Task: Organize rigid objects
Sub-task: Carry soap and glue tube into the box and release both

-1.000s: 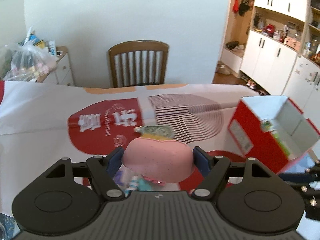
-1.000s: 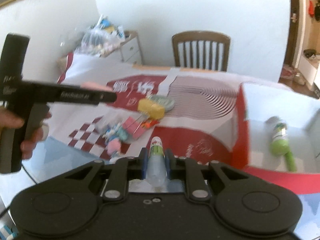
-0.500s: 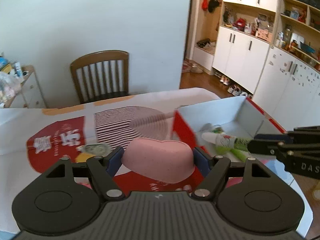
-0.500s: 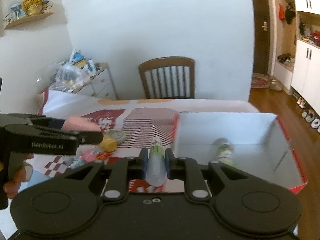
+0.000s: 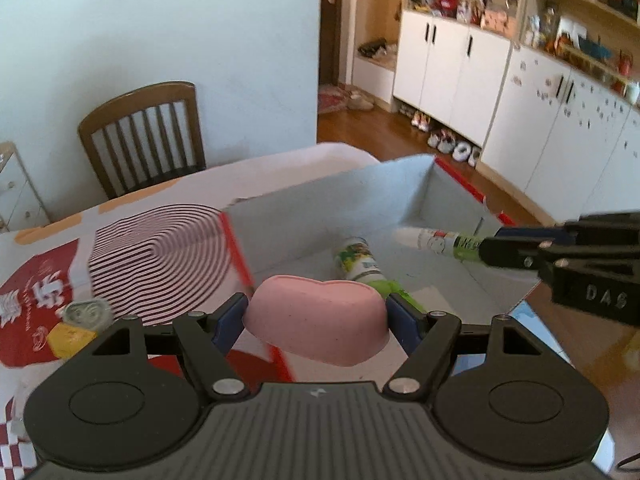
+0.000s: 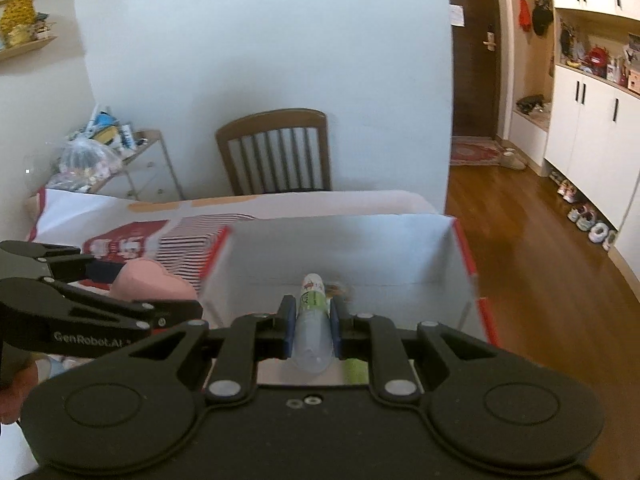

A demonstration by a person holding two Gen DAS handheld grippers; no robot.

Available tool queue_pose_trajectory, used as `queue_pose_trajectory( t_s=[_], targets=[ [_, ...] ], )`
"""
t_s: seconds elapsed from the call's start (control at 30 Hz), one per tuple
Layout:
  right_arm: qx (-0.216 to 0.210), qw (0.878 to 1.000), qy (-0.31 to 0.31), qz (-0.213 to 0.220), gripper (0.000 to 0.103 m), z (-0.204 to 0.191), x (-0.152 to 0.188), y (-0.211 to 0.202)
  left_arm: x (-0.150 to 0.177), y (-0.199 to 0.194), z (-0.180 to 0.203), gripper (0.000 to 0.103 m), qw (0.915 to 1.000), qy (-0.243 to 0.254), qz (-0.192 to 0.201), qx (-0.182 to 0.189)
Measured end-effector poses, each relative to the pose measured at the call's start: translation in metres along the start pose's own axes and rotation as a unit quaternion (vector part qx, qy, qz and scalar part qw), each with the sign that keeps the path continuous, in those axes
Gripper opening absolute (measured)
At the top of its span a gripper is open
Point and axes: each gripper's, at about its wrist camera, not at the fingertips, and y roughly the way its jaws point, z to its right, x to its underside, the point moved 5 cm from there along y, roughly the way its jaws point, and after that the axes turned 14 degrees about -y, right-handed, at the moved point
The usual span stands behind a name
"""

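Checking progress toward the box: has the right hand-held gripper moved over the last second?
Yes. The right hand-held gripper, shut on the small bottle, moved rightward from the tablecloth to over the red-edged box.

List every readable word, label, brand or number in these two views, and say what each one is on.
"GenRobot.AI": side of the left gripper, seen in the right wrist view.
"DAS": side of the right gripper, seen in the left wrist view; the rest is cut off.
Red tablecloth characters: blurred, unreadable.
Labels on the held bottle and the bottle in the box: too blurred.
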Motion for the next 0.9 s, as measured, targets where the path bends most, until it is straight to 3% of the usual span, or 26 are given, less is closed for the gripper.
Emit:
queue_pose_trajectory(
  t_s=[0.43,0.9],
  targets=[
    [0.010,0.999,-0.020,-0.047,0.016,0.038,0.024,0.054,0.008,0.087,0.039,0.076,0.9946,0.001,-0.096,-0.039],
    [-0.008,0.995,-0.046,-0.088,0.016,0.040,0.036,0.092,0.012,0.121,0.042,0.076,0.9850,-0.018,-0.153,-0.076]
  ],
)
